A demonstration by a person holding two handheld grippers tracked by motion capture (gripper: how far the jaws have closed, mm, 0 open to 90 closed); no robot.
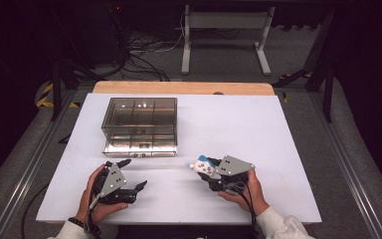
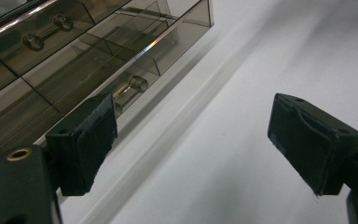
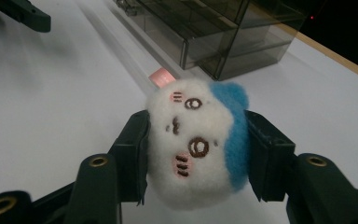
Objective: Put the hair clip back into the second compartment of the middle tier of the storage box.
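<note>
White-and-blue plush toy is pinched in the right gripper, near right of the smoky clear-plastic drawer box. Left gripper is held spread. A drawer must be opened next.

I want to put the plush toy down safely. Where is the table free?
Free: the white table right of the drawer box, and the strip between both grippers. Crowded: the front of the box, near the left gripper.

Bare white table lies open right of the smoked drawer box (its handles face the person), which blocks the left rear
</note>
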